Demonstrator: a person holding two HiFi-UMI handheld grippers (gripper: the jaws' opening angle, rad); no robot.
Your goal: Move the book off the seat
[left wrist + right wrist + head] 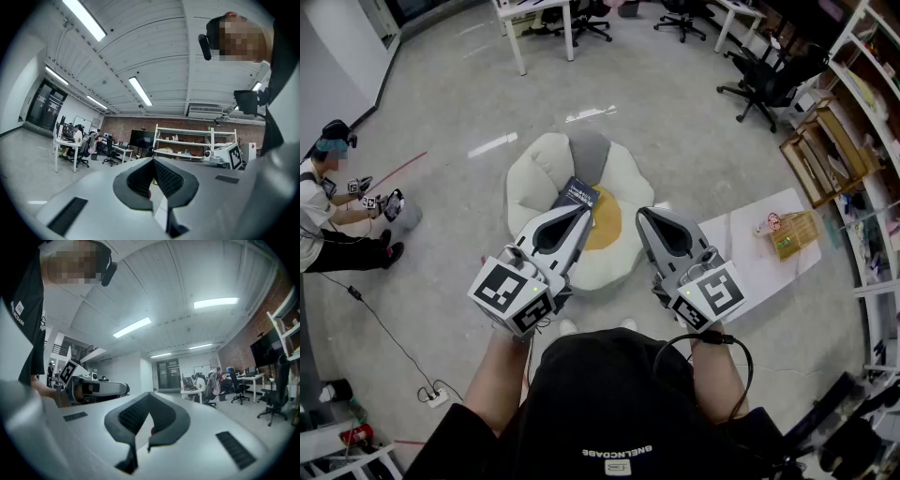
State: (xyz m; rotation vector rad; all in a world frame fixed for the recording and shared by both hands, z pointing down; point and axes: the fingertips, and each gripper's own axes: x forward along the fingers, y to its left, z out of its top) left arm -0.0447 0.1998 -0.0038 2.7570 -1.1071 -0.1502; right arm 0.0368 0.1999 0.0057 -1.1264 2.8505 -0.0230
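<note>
We're in a big open office with a pale polished concrete floor (675, 131), and most of it around the seat is bare, so there's plenty of room on the far and left sides. Shelving (853, 122) crowds the right edge, and office chairs (769, 80) and a white desk (530, 19) sit well back. A person (328, 220) sits on the floor far off left. A white mat (750, 253) lies just right of the seat. The seat (534, 183) is a cream petal-shaped cushion with a yellow middle. The dark blue book (578, 196) lies flat on it, at the yellow patch's upper-left edge. Our left gripper (581, 212) and right gripper (643, 214) hover level over the cushion's near side. Both have jaws pressed together on nothing, and the left tip is right by the book.
</note>
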